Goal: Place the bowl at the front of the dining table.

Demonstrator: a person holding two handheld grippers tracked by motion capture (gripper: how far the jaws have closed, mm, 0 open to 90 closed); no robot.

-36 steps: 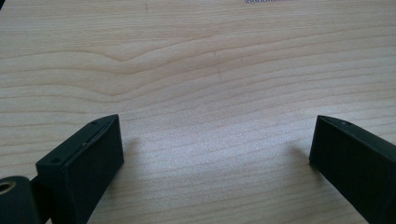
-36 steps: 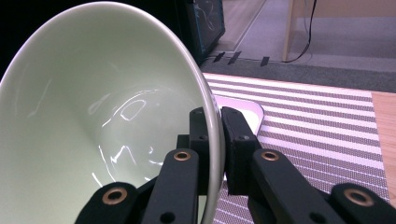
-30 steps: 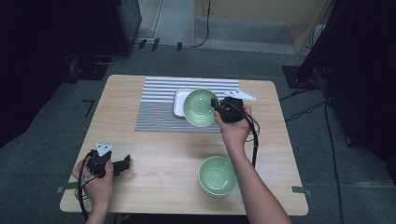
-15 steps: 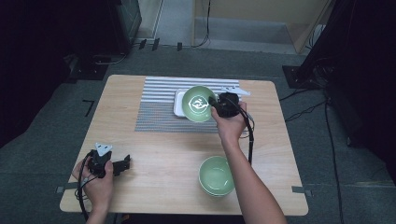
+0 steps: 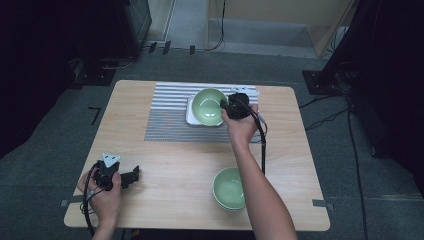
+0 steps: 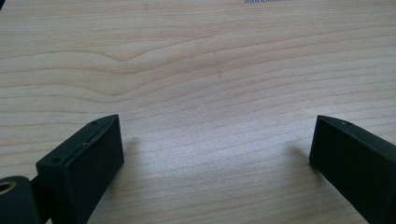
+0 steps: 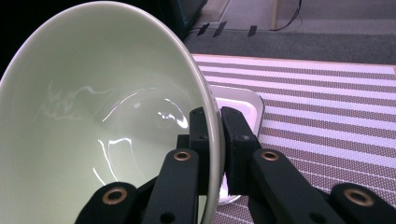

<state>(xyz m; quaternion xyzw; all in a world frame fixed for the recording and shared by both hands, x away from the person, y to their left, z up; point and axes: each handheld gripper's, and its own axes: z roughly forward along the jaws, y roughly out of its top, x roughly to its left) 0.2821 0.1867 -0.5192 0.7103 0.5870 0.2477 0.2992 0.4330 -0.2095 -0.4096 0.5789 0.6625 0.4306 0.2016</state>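
My right gripper [image 5: 225, 105] [image 7: 216, 127] is shut on the rim of a pale green bowl [image 5: 208, 105] [image 7: 93, 121], which is held tilted above a white tray [image 5: 191, 116] [image 7: 245, 109] on the striped mat [image 5: 165, 115]. One jaw is inside the bowl, the other outside. A second green bowl [image 5: 229, 188] stands upright on the wooden table near the front right. My left gripper [image 5: 131, 177] [image 6: 212, 154] rests at the table's front left, open, with bare wood between its jaws.
The striped mat [image 7: 327, 102] covers the far middle of the wooden table [image 5: 180, 165]. The right forearm reaches across the table beside the front bowl, with a cable trailing along it. Dark equipment and cables lie on the floor beyond the table.
The right gripper has lifted the far bowl and tipped it, carrying it slightly back over the tray. The left gripper has stayed in place.
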